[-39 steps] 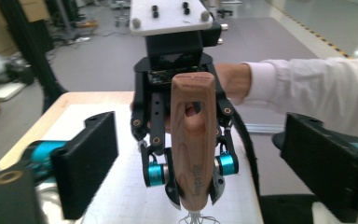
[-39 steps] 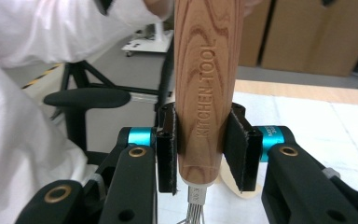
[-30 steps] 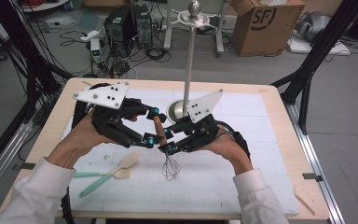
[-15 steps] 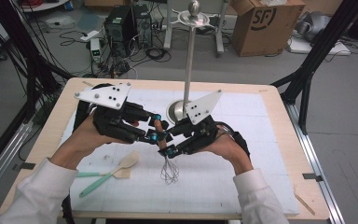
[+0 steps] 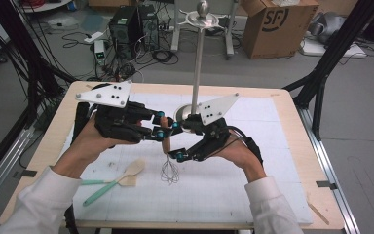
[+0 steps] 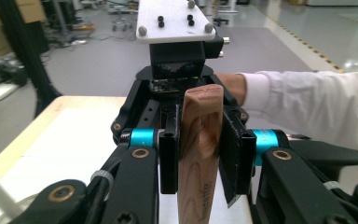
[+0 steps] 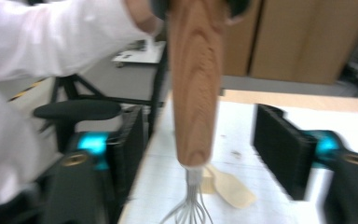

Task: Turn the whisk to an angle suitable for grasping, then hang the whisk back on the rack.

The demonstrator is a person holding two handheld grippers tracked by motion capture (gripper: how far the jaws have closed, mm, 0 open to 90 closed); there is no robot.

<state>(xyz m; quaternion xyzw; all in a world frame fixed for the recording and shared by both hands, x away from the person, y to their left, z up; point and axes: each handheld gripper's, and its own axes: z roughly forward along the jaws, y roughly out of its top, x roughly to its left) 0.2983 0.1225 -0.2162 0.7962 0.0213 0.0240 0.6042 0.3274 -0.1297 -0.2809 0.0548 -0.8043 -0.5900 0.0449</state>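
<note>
1. The left gripper (image 5: 161, 127) has its fingers (image 6: 169, 161) pressed on the wooden handle of the whisk (image 5: 168, 155), holding it upright above the surface (image 5: 253, 146).
2. The right gripper (image 5: 177, 144) fingers (image 7: 279, 149) have just been opening; they stand wide on both sides of the handle, not touching it.

Whisk (image 5: 169, 165) above table (image 5: 292, 146), spoons (image 5: 121, 176) left, stand (image 5: 195, 73) behind

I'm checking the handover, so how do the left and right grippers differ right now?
The left gripper is clamped on the whisk, at the top of its wooden handle; the right gripper has just been opening, its pads off the handle's lower end. The left sits higher, the right lower. Both face each other over the table.
</note>
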